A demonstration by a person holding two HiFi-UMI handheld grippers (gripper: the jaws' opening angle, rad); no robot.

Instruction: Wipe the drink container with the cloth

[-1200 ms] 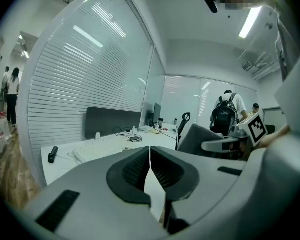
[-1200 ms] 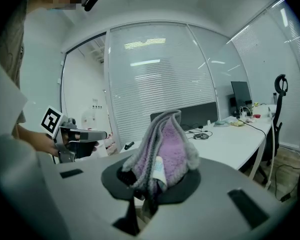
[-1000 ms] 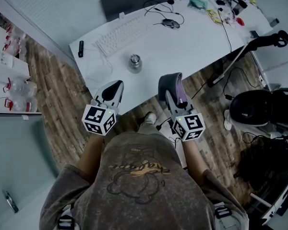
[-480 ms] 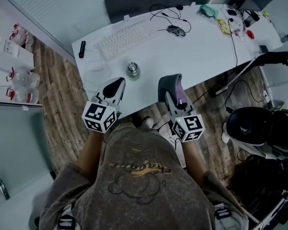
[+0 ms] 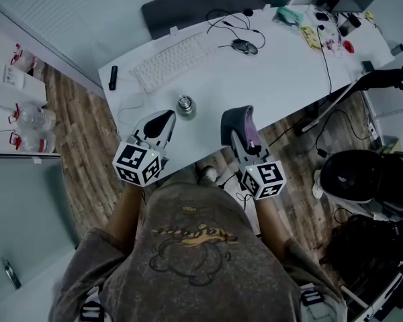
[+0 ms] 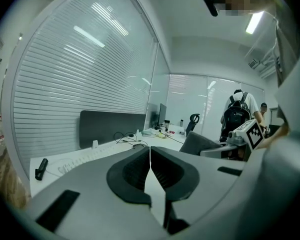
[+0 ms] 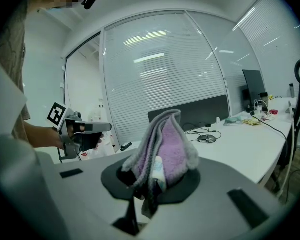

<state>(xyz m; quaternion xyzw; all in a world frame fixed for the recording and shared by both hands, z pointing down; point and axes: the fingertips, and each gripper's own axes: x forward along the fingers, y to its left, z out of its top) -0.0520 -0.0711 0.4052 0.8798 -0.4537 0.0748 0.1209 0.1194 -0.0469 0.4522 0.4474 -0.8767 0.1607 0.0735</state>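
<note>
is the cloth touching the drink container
Apart. The head view shows a strip of bare desk between the cloth, pinched in the right gripper, and the drink container.

1. Two grippers: one left gripper and one right gripper.
2. One cloth.
3. One drink container.
4. One keyboard.
5. One mouse.
6. One white desk under the container, keyboard and mouse.
</note>
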